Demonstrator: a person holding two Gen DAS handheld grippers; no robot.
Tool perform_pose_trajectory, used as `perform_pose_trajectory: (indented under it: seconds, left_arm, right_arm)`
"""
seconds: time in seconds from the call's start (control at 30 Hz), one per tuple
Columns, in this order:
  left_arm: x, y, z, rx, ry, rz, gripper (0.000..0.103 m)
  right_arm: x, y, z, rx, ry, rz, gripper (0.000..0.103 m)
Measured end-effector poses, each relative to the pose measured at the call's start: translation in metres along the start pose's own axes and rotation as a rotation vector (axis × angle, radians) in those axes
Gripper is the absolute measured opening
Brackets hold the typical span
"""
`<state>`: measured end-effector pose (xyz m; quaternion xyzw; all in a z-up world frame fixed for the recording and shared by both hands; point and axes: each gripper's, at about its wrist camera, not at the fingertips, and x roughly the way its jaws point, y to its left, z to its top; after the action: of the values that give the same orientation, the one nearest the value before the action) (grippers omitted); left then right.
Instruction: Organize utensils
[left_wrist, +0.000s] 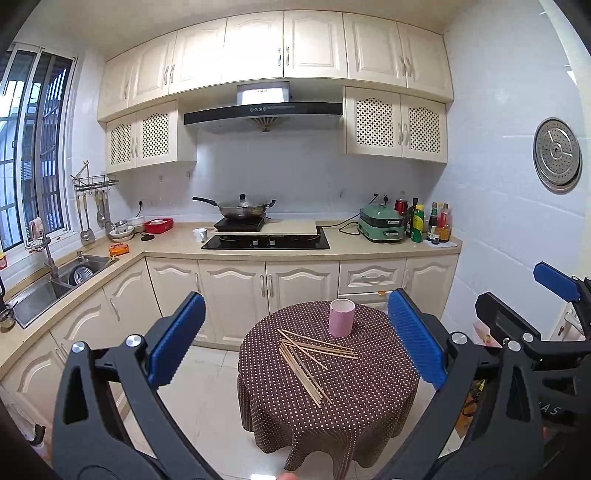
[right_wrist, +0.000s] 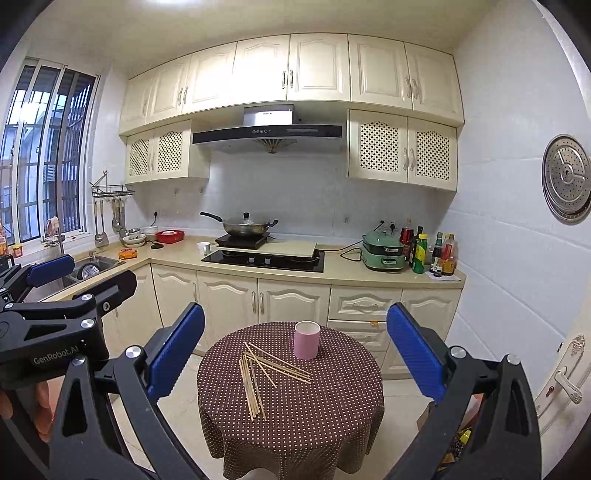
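Both tools wide open, empty: left tool (left_wrist: 295, 336), right tool (right_wrist: 295, 347). Chopsticks (left_wrist: 314, 356) scattered mid-surface (left_wrist: 369, 391), well ahead and below, long axes running far-left to near-right; pink cup (left_wrist: 341, 317) upright just beyond. Neither tool clearly nearer.

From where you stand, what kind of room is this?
A home kitchen, most likely: a lidded wok on the stove, a sink by the window, and a small round table holding loose chopsticks.
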<state>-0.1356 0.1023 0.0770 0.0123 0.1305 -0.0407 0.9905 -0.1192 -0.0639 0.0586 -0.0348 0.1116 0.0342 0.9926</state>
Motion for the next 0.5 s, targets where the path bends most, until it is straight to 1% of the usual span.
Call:
perform_pose_trajectory:
  seconds: [0.27,0.5]
  left_arm:
    - [-0.0016,-0.0027,-0.0053,0.006,-0.009,0.002,0.097]
    - [0.0002,-0.0023,-0.0036,0.006,-0.009,0.003,0.097]
  right_arm:
    - [0.0001,0.0009,0.0024,-0.002,-0.001,-0.005,0.095]
    - [0.0019,0.0022,0.0018,0.0,0.001,-0.006,0.095]
